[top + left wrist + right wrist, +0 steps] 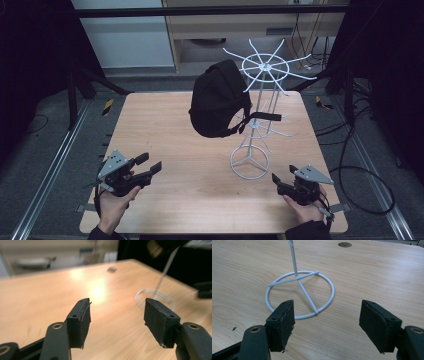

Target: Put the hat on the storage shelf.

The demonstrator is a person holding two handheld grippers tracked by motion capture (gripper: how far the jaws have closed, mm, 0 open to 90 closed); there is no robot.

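Grippers parked at the near corners, both wide open and holding nothing.

We see the left gripper [149,164] and right gripper [283,173] resting low over the pale wooden worktop [165,130], well apart from the white wire display stand with its ring base [249,162]. The black fabric cap [218,100] hangs from an upper prong, clear of the worktop (likely what the stand is there to carry), and neither gripper touches it.
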